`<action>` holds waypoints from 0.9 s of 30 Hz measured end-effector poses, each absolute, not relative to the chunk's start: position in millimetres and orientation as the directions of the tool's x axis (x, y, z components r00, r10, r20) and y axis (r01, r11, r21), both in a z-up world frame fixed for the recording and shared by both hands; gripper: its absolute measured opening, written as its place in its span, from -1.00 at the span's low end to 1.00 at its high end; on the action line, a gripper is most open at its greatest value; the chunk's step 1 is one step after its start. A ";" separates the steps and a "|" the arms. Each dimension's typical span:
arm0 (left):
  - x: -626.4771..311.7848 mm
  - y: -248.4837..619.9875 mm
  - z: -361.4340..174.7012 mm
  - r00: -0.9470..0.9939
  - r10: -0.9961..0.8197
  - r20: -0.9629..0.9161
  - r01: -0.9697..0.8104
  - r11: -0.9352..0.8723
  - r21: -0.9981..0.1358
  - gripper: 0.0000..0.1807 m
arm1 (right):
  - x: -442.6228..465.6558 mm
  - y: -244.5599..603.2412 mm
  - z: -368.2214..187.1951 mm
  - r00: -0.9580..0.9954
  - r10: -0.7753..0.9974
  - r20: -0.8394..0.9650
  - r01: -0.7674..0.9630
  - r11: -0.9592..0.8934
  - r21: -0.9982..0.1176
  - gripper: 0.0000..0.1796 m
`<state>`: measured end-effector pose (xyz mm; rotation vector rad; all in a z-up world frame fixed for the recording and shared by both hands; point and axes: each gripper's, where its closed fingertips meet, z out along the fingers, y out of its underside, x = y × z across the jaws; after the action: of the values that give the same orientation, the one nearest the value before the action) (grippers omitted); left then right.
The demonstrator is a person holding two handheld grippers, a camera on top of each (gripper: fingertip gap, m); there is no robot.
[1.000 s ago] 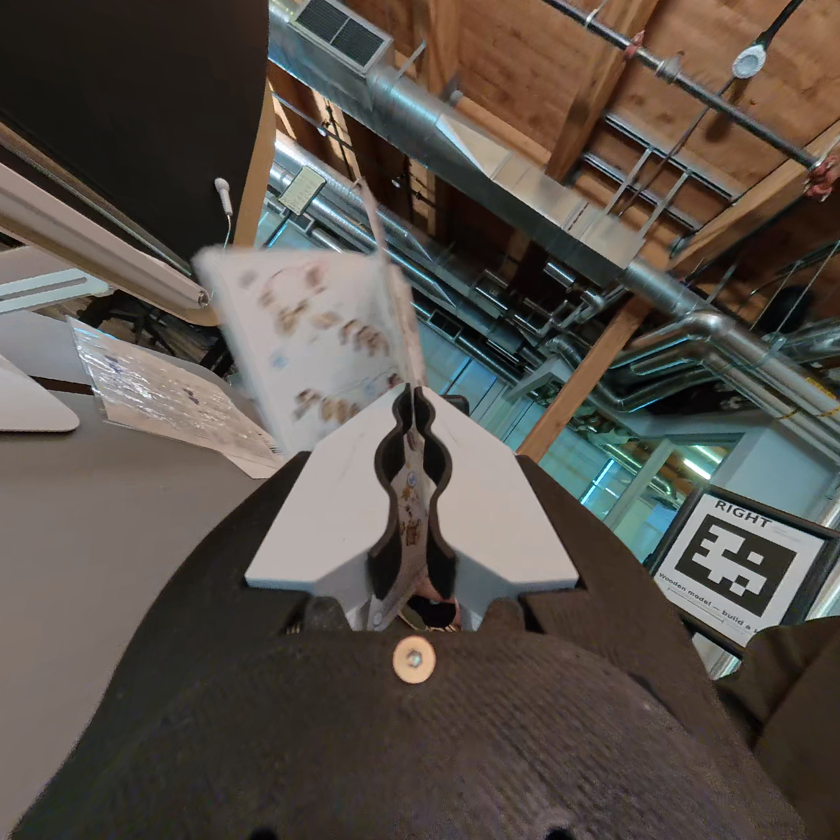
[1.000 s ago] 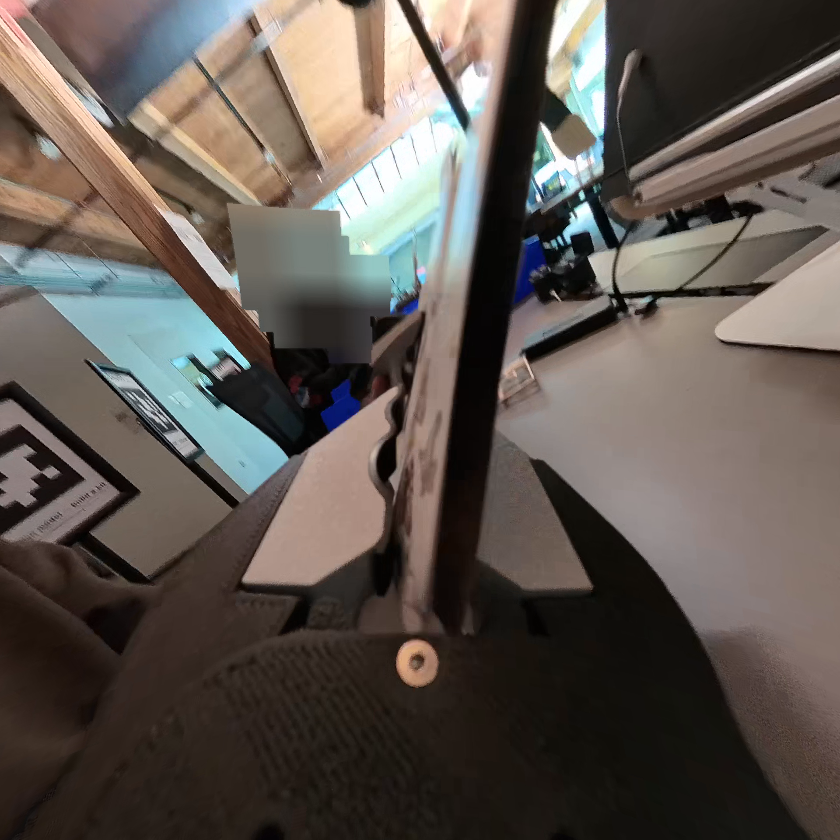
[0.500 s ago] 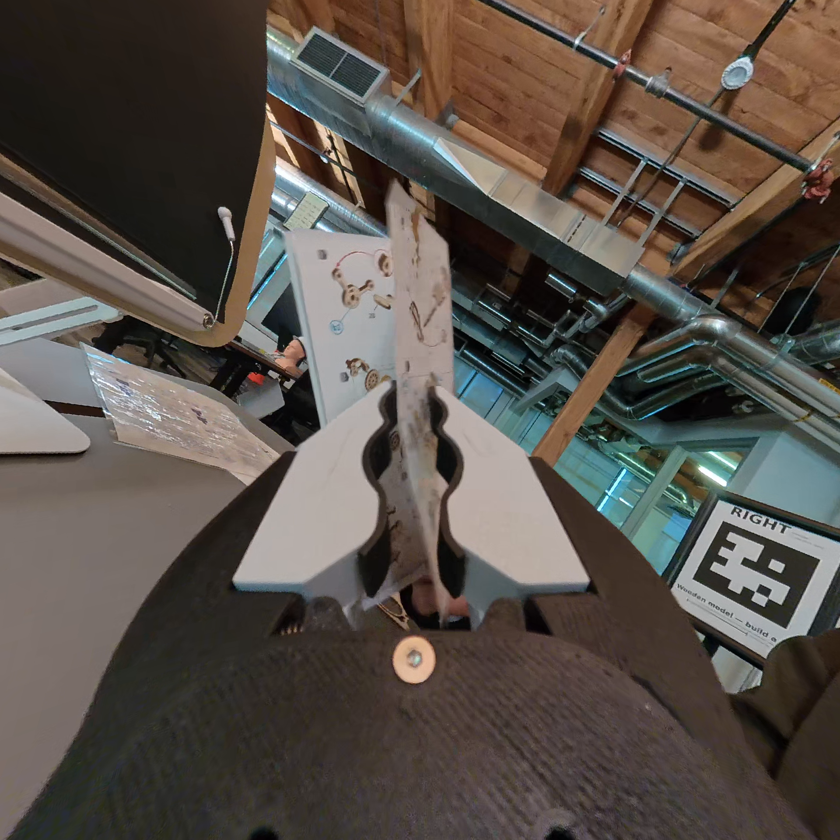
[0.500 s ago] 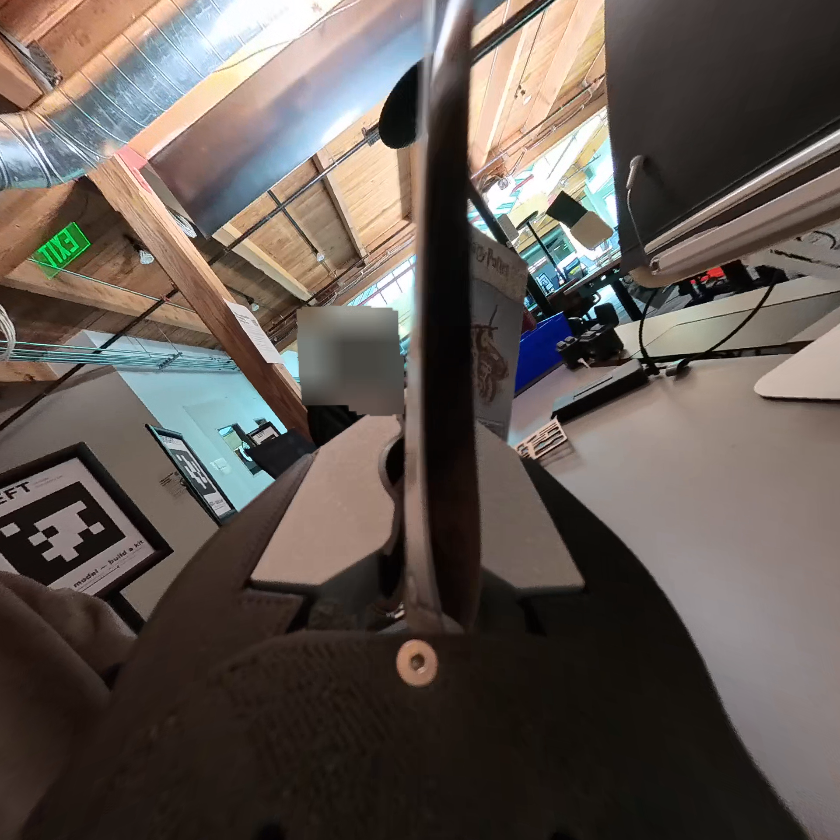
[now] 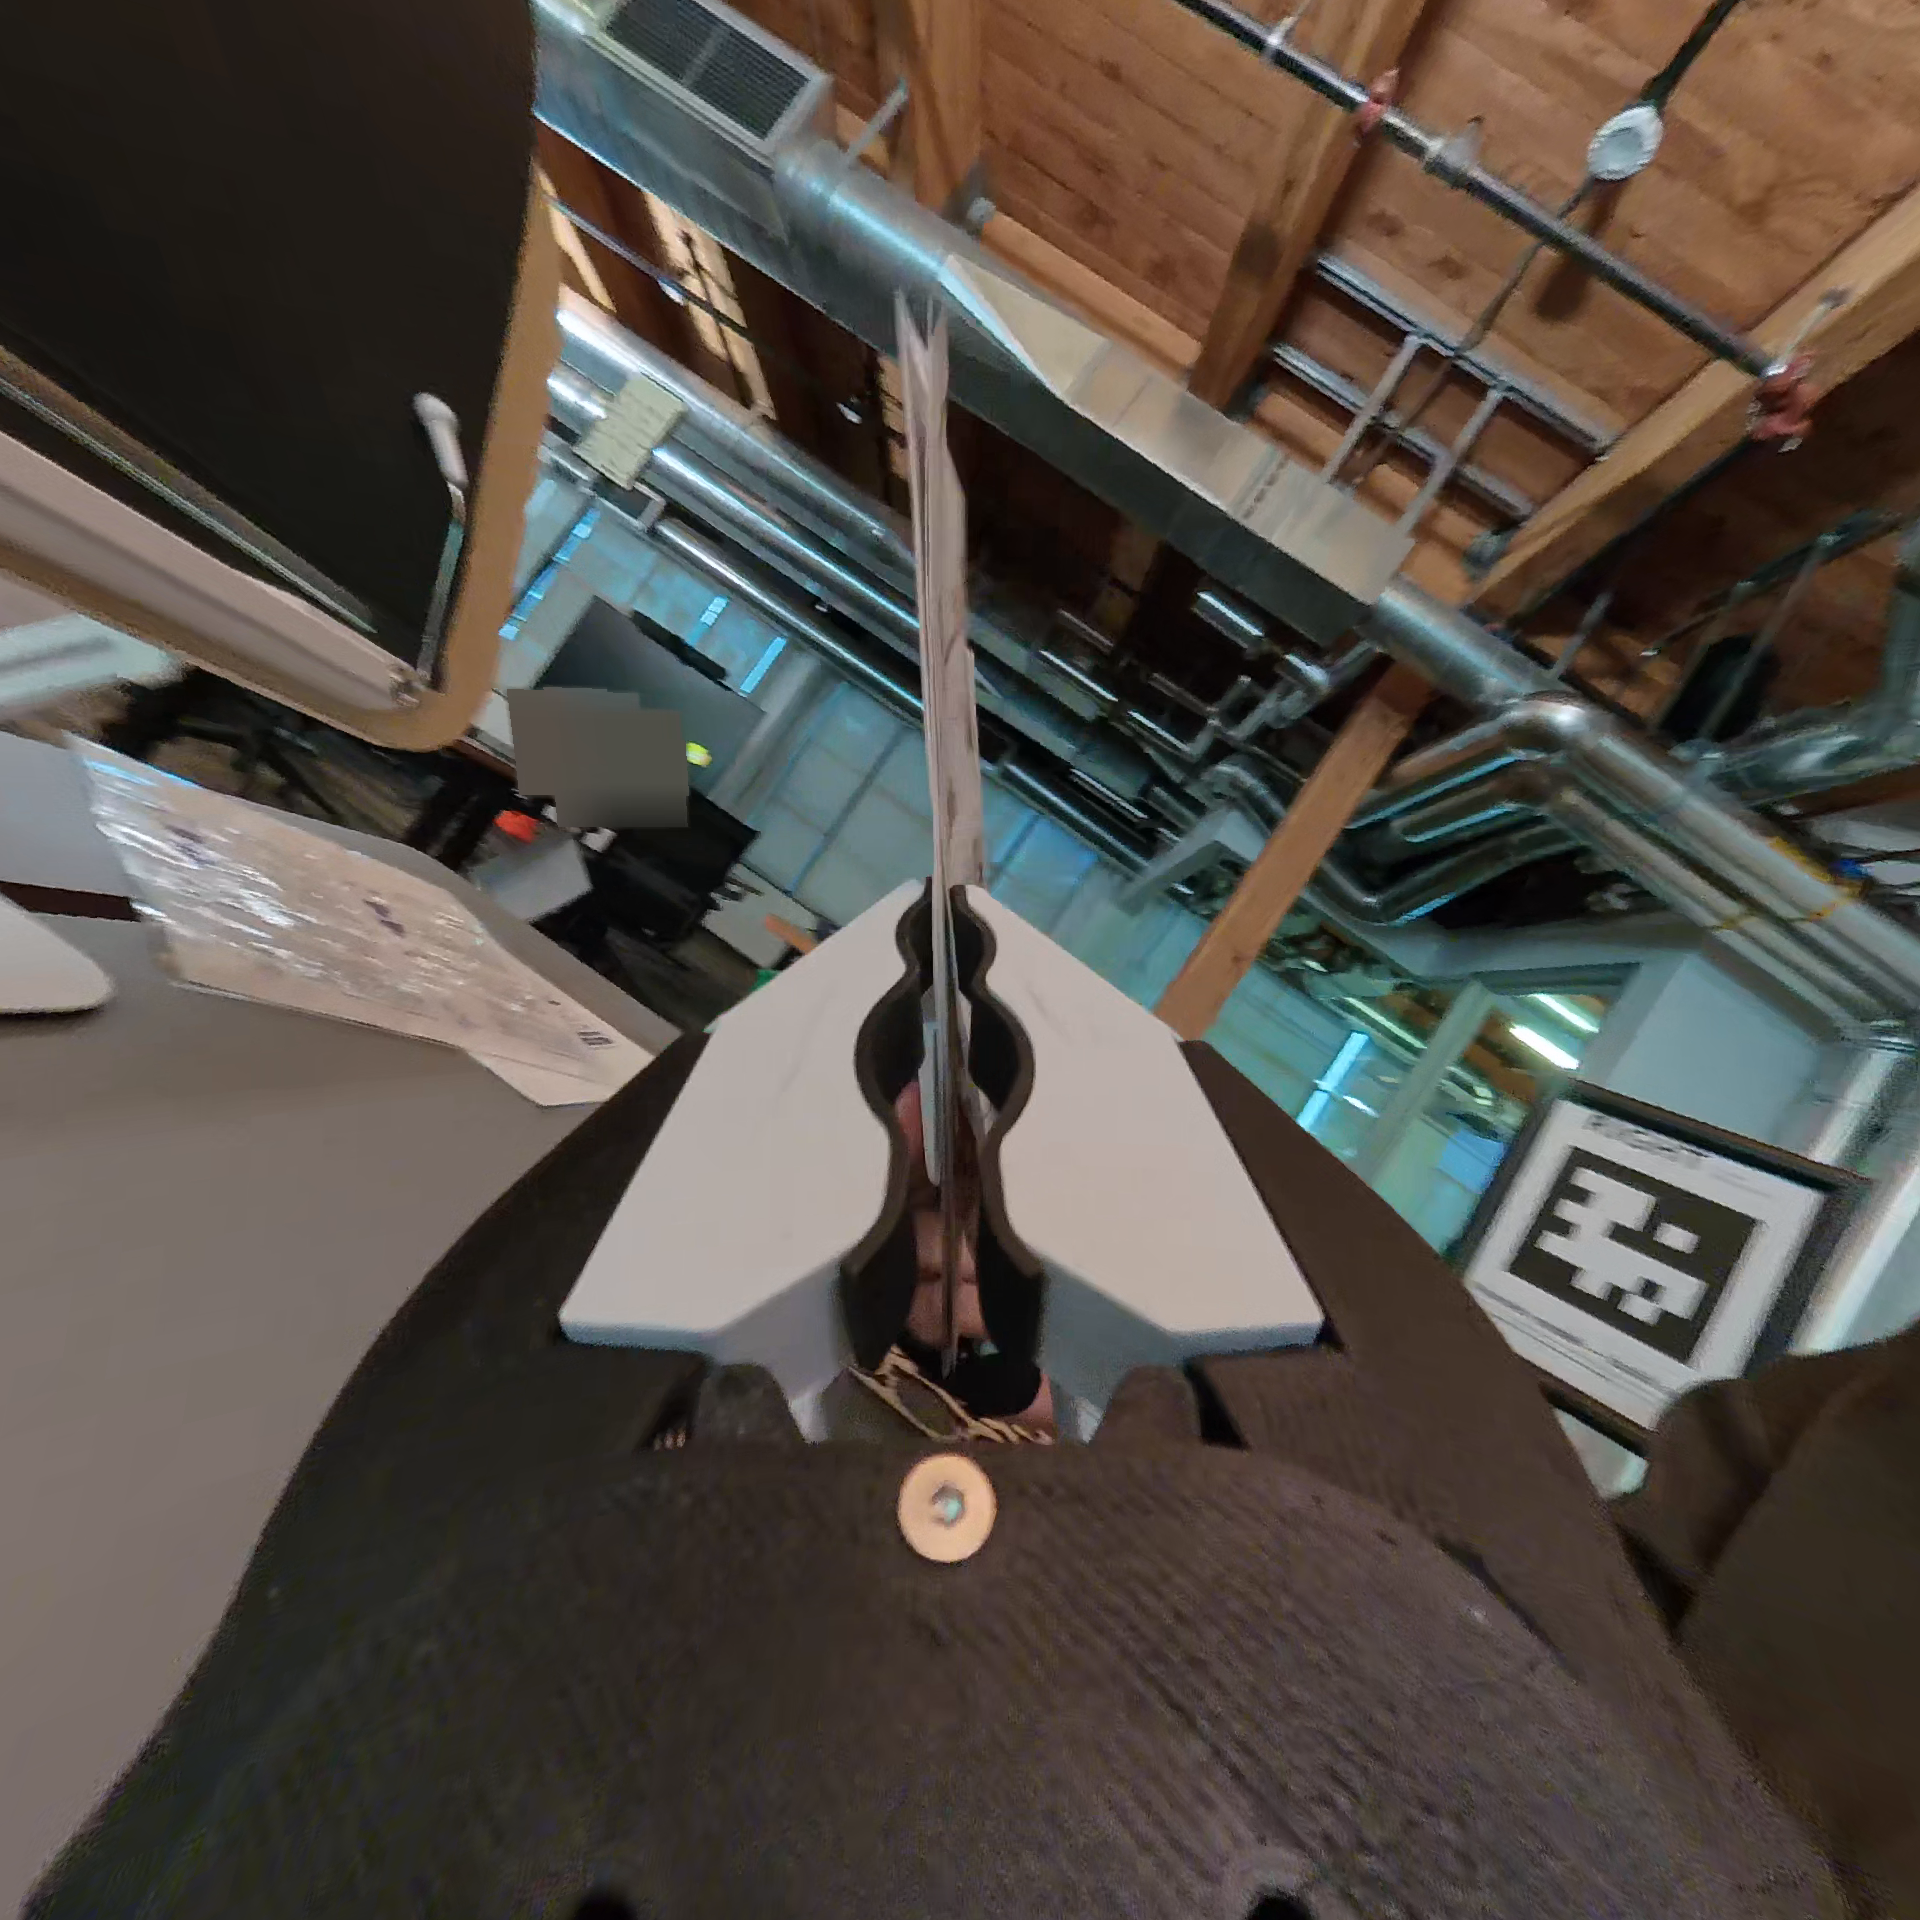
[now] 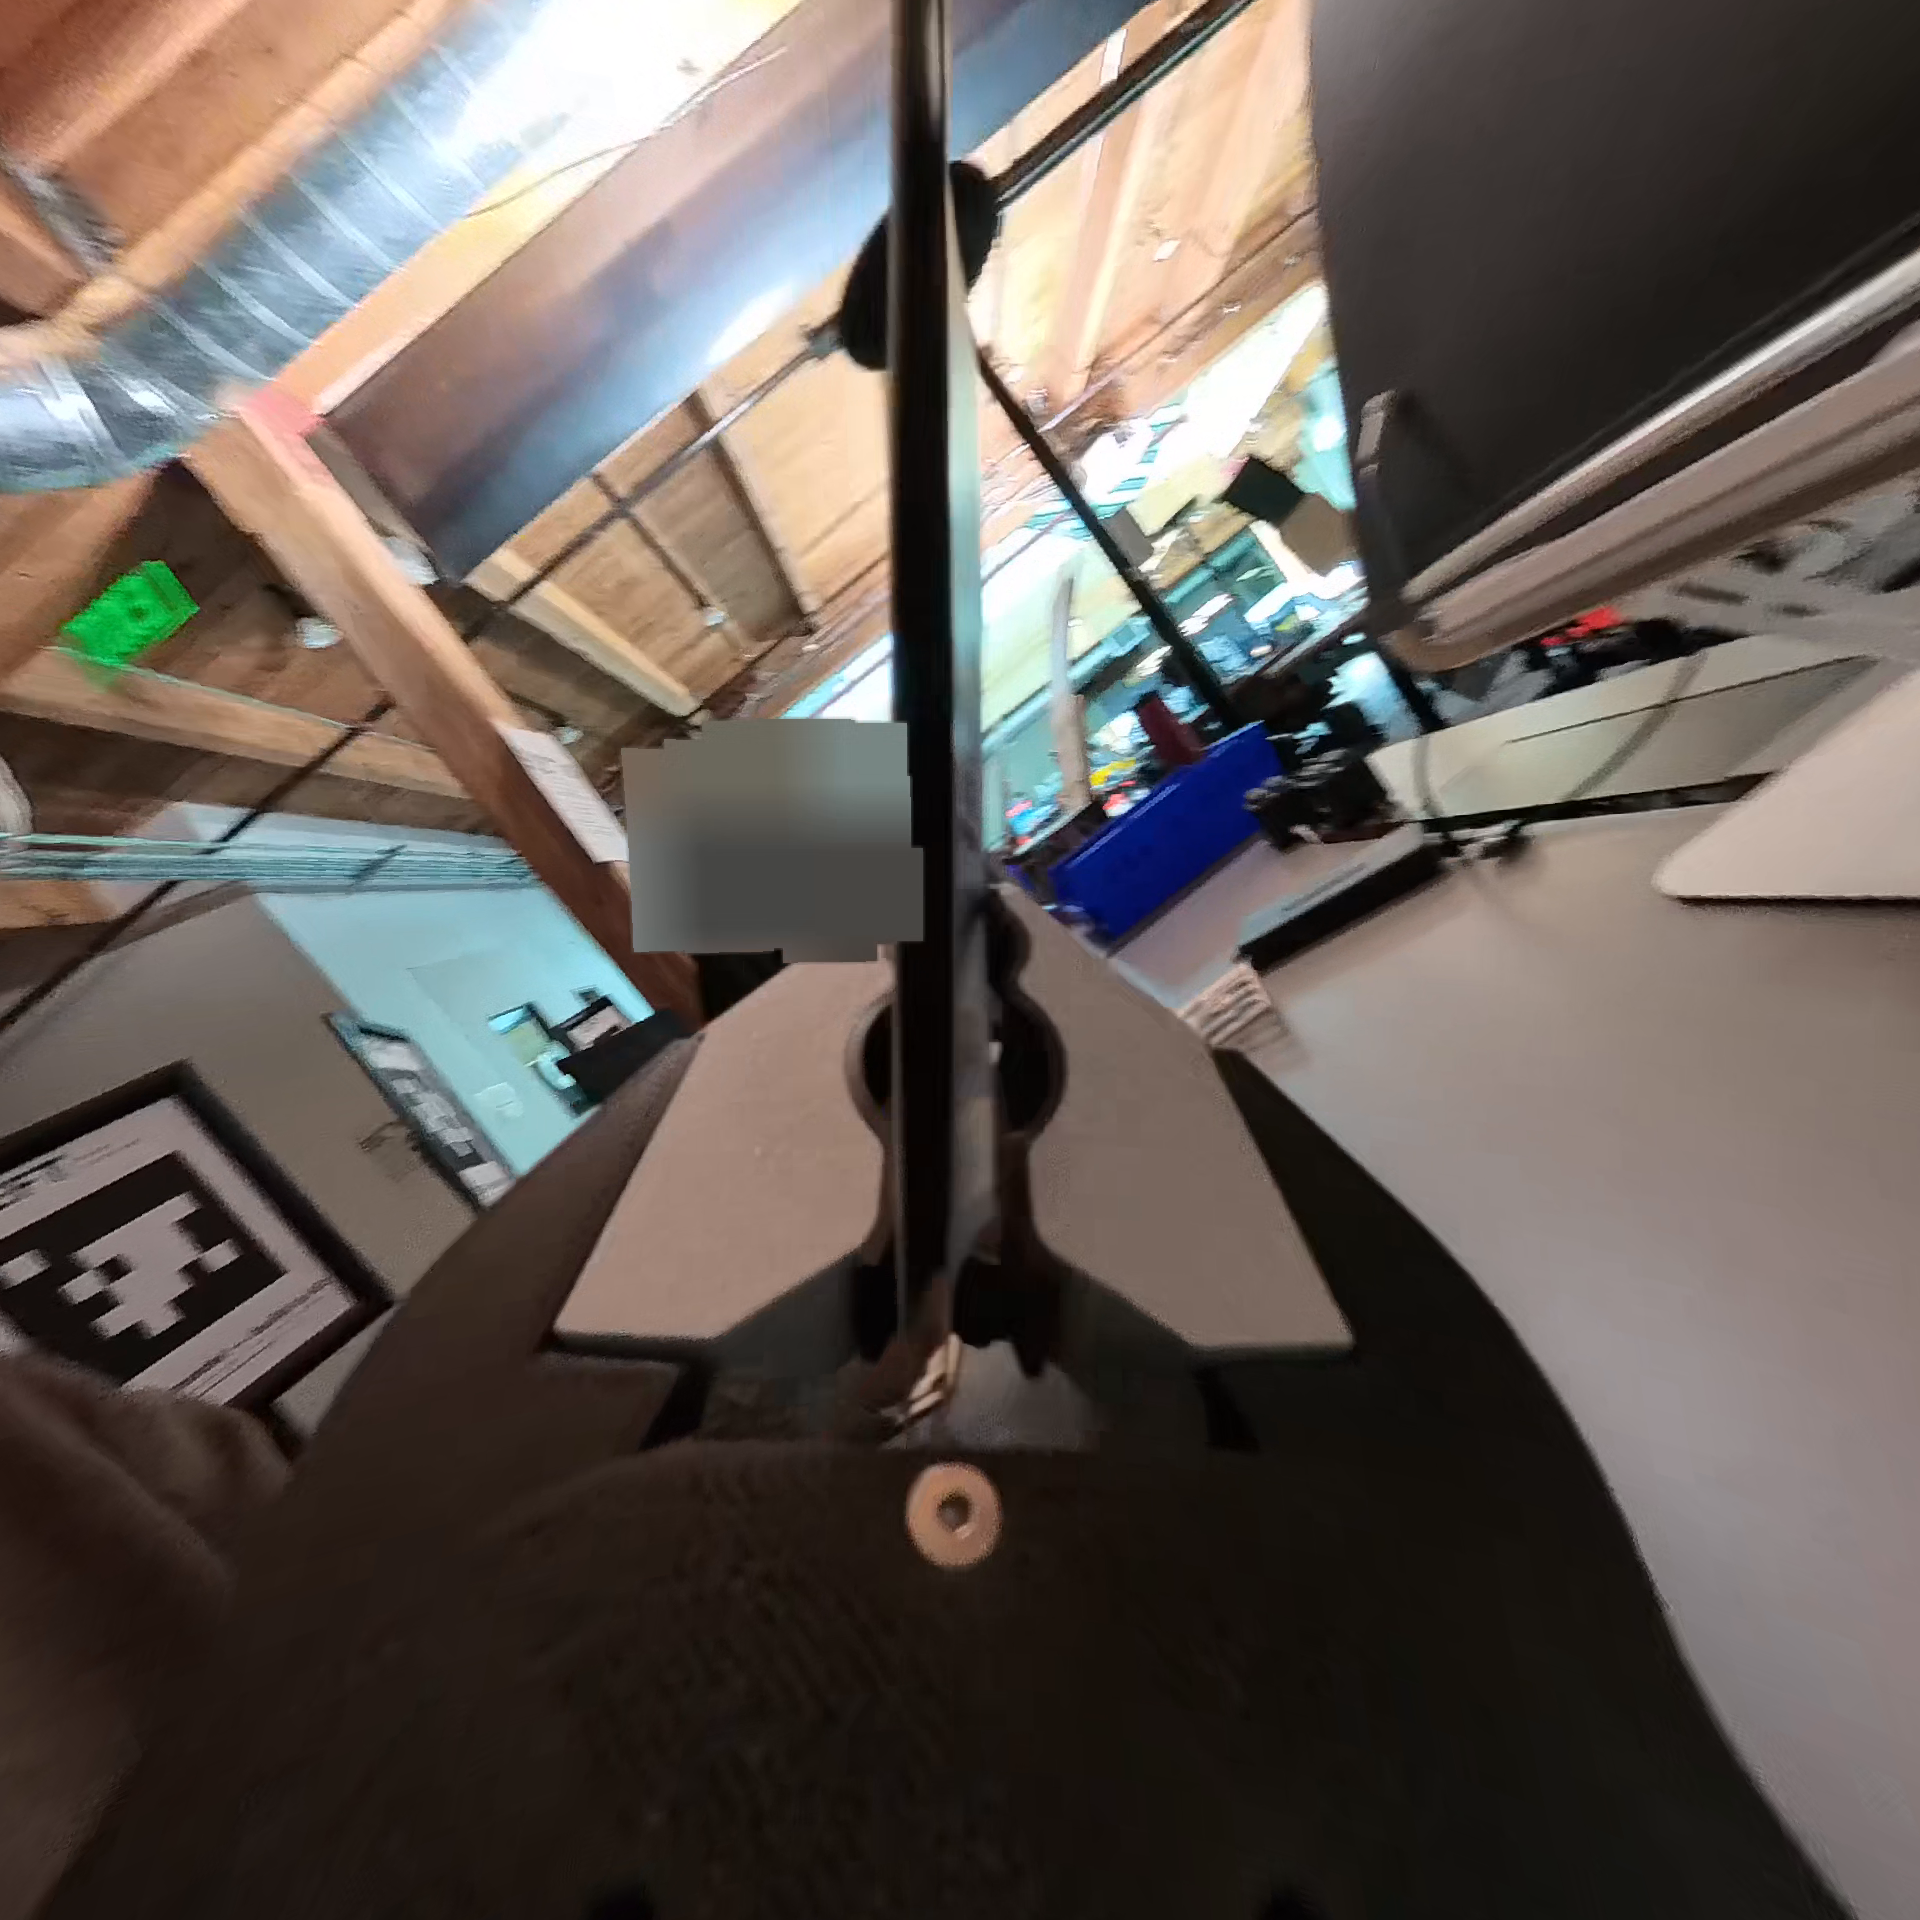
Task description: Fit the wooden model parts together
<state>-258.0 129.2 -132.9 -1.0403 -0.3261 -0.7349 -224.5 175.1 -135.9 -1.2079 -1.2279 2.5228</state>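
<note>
My left gripper is shut on a thin printed paper booklet. The booklet stands up edge-on between the white fingers and points at the ceiling. My right gripper is shut on a thin flat sheet with a dark edge, also seen edge-on. A strip of printed paper lies against that sheet's right side. I cannot tell whether both grippers hold the same booklet. A small slatted wooden part lies on the grey table beyond the right gripper.
A clear plastic packet on paper lies on the table at the left. A dark monitor hangs over it, with its white foot at the right. Black-and-white marker placards stand to the sides. A sleeve shows low left. Left tips to right tips: about 6 cm.
The booklet in my left gripper has swung from showing its printed pages to edge-on, and the white page beyond it is gone. The right view is now blurred by motion.
</note>
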 end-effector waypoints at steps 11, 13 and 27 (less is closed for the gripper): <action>-324.4 139.4 -123.4 0.809 -0.225 0.544 0.588 0.331 -0.738 -1.00 | -293.4 256.8 -158.1 -0.400 0.609 -0.685 0.291 -0.624 -0.725 -0.61; -331.3 147.6 -121.6 0.809 -0.269 0.522 0.586 0.315 -0.746 -1.00 | -310.6 270.6 -162.4 -0.335 0.719 -0.608 0.225 -0.566 -0.793 -0.55; -393.0 164.1 -176.1 0.711 -0.155 0.685 0.696 0.291 -0.656 -0.99 | -343.1 258.5 -186.7 -0.478 0.619 -0.624 0.269 -0.573 -0.774 -1.00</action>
<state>-393.0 164.1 -176.1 -1.1434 -0.5597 -0.6084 -343.1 258.5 -186.7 -1.4529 -1.3048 2.1477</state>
